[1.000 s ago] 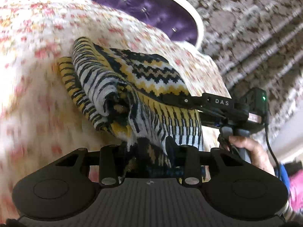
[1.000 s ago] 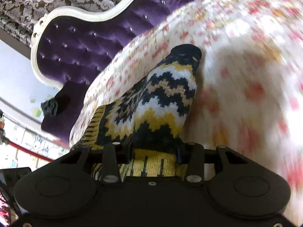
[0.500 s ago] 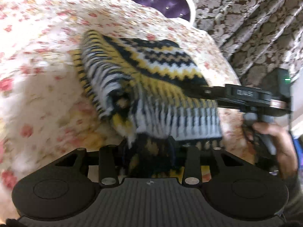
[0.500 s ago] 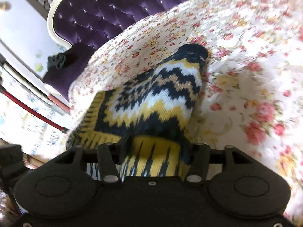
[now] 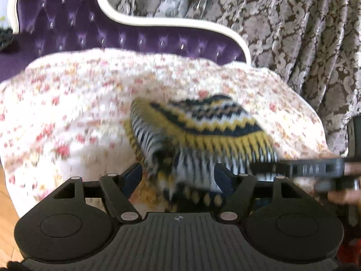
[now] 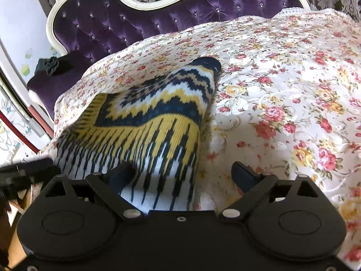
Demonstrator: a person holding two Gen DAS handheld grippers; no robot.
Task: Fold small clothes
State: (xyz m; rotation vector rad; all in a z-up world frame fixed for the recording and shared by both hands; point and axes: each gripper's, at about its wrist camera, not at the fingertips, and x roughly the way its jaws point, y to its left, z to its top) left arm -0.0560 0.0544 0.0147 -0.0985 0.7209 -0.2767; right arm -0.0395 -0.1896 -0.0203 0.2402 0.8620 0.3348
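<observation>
A small knit garment [image 5: 203, 131] with yellow, navy and white zigzags lies folded on the floral cover [image 5: 67, 117]. My left gripper [image 5: 178, 176] is at its near hem with its jaws opening. The striped edge sits loosely between the fingers, blurred. In the right wrist view the garment [image 6: 144, 117] runs from the lower left up to a dark tip. My right gripper [image 6: 182, 171] has its jaws opening wide. The hem lies against its left finger [image 6: 121, 174], while the right finger [image 6: 243, 174] stands clear over the cover. A black finger [image 5: 270, 168] of the right gripper shows at the hem's right end.
A purple tufted sofa back [image 6: 135, 22] with a white frame curves behind the cover. Patterned curtains [image 5: 293, 33] hang behind and to the right. A dark bundle [image 6: 49, 65] rests on the sofa arm. Bare wooden floor [image 5: 6, 214] shows at the left.
Both grippers were shut on the garment's hem and have spread their jaws. Both views have drawn back from the garment and rolled level. The garment now rests on the cover.
</observation>
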